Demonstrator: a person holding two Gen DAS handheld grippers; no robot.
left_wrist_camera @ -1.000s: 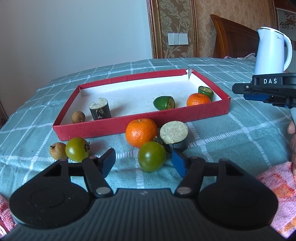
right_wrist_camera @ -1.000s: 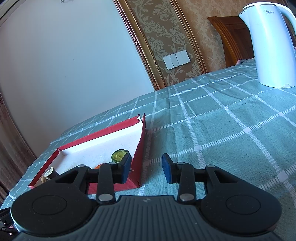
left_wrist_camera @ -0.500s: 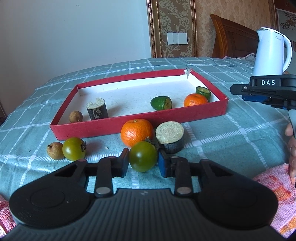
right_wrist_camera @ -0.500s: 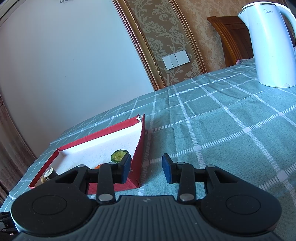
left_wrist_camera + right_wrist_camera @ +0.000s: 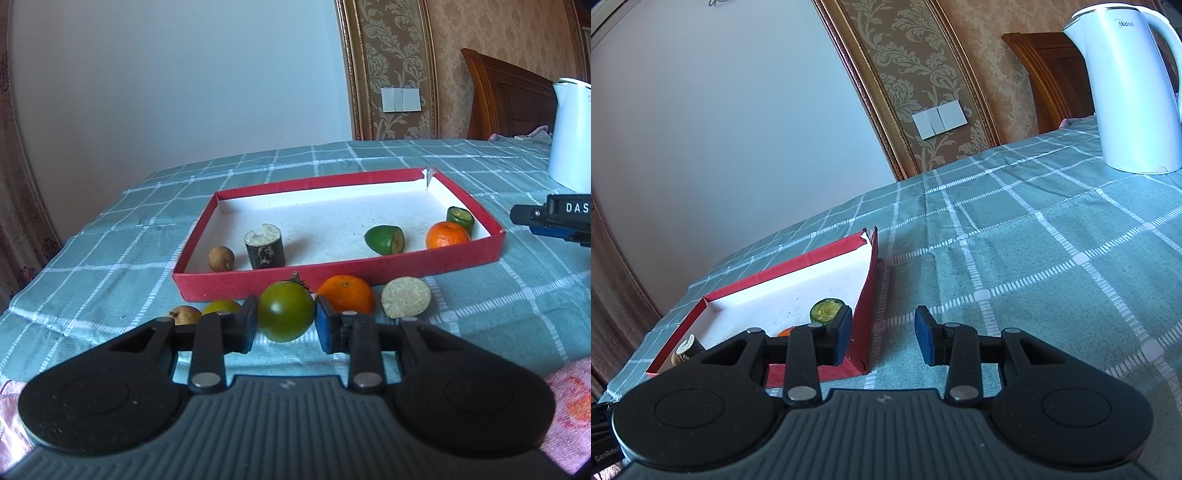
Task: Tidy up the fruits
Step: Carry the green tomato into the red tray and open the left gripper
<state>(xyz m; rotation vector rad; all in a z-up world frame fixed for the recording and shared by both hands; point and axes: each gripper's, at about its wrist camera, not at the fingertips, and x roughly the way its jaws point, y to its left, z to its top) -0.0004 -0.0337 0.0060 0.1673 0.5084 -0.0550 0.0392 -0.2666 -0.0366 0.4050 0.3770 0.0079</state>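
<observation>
5 fruits lie in the red tray [image 5: 343, 267] already: a brown longan [image 5: 221, 258], a dark cane stub [image 5: 265, 246], a cut green fruit [image 5: 384, 239], a tangerine [image 5: 447, 235] and a green stub [image 5: 460, 218] in the far right corner. 4 more wait on the checked surface [image 5: 517, 295] just in front of the tray's near wall: a small brown fruit [image 5: 184, 314], a green tomato half hidden behind the left finger [image 5: 221, 306], an orange [image 5: 346, 298] and a pale-faced cane slice [image 5: 406, 302].

The left tongs [image 5: 286, 320] are clamped on 1 green tomato [image 5: 286, 311], a pad pressed on each side, and the fruit seems to hang clear of the cloth, short of the tray. The right tongs [image 5: 882, 334] hold nothing; their pads stand a small gap apart, which looks like their closed rest, beside the tray's right wall.

The risks, as I judge them:
- The tomato is round and smooth, held only at its middle, so a quick tilt or swing could let it roll out.
- The tray wall sits directly ahead; carried too low, the fruit or the pads could strike it and shove the light tray.
- The orange sits close beside the right pad and could be nudged off.
- Squeezing harder could bruise the tomato.
</observation>
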